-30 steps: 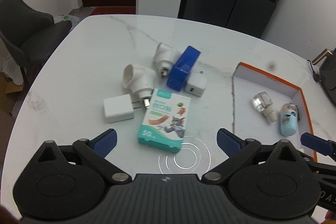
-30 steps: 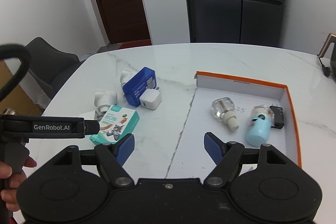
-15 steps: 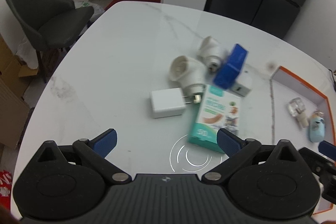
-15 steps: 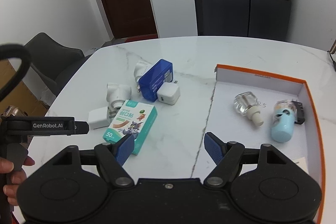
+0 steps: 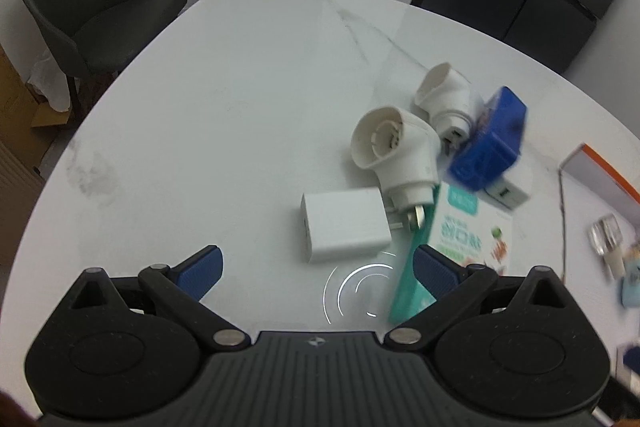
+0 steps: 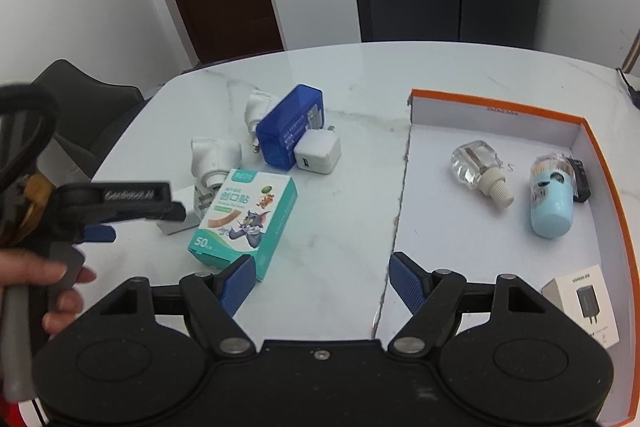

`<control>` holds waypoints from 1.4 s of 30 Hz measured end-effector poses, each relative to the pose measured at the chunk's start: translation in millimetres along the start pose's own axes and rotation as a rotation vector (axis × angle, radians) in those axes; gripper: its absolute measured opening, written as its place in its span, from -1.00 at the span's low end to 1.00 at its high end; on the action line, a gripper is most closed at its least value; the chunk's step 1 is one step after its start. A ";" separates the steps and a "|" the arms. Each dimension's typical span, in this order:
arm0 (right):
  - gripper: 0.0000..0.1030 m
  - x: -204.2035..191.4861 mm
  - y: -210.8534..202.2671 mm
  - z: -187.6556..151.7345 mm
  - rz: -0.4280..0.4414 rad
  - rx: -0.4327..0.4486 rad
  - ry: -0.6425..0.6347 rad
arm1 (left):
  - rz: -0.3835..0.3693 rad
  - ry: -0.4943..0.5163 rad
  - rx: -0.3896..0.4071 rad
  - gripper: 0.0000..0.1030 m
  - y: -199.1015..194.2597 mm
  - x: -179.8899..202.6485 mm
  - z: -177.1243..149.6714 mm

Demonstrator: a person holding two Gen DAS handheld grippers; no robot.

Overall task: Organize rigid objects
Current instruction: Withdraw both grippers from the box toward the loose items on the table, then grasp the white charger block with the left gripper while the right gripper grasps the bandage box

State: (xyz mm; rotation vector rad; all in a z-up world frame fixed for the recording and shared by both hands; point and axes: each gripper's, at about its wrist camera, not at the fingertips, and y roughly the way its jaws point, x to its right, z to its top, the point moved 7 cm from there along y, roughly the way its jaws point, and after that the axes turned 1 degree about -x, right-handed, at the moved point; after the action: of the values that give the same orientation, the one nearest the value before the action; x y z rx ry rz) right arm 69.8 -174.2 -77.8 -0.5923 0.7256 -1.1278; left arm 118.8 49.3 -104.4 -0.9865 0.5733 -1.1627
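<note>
Left gripper [image 5: 316, 269], jaws wide apart and empty, hovers just short of the white charger [image 5: 344, 225] lying on the table [image 5: 240, 87], apparently lined up to grasp it for the orange-rimmed box [image 6: 600, 163].

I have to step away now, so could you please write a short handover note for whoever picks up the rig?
Left hand-held gripper: open, empty, over the flat white charger.
Right hand-held gripper: open, empty, near the box's left edge.
Already in the orange-rimmed box: clear bottle, light blue bottle, boxed charger, and a small black item behind the blue bottle.
Still on the table: flat white charger, two white plug adapters, blue case, white cube charger, bandage box.
</note>
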 end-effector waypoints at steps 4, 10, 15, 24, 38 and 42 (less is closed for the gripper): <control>0.69 4.5 4.0 -3.6 -0.020 -0.007 0.021 | -0.015 0.012 -0.009 1.00 15.8 5.0 5.3; 0.69 5.7 9.7 -5.1 -0.031 -0.010 0.036 | -0.020 0.069 -0.012 1.00 27.2 -11.3 1.9; 0.69 1.0 18.4 -5.5 -0.024 -0.013 0.044 | -0.013 0.109 0.006 1.00 21.2 -33.4 1.5; 0.69 -29.1 33.9 -7.0 0.017 -0.021 0.010 | -0.043 0.209 0.040 1.00 32.0 -11.7 3.6; 0.77 -61.6 61.0 5.4 0.019 -0.024 0.083 | -0.060 0.275 0.111 0.32 20.5 -23.9 5.4; 0.78 -73.8 76.0 14.6 0.004 -0.029 0.115 | -0.068 0.248 0.106 0.31 11.0 -34.9 0.7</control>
State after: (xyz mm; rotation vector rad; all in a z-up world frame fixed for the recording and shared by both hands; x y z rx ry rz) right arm 107.1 -79.0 -109.2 -0.5535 0.8432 -1.1560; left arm 113.2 83.0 -117.4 -0.7814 0.6716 -1.3732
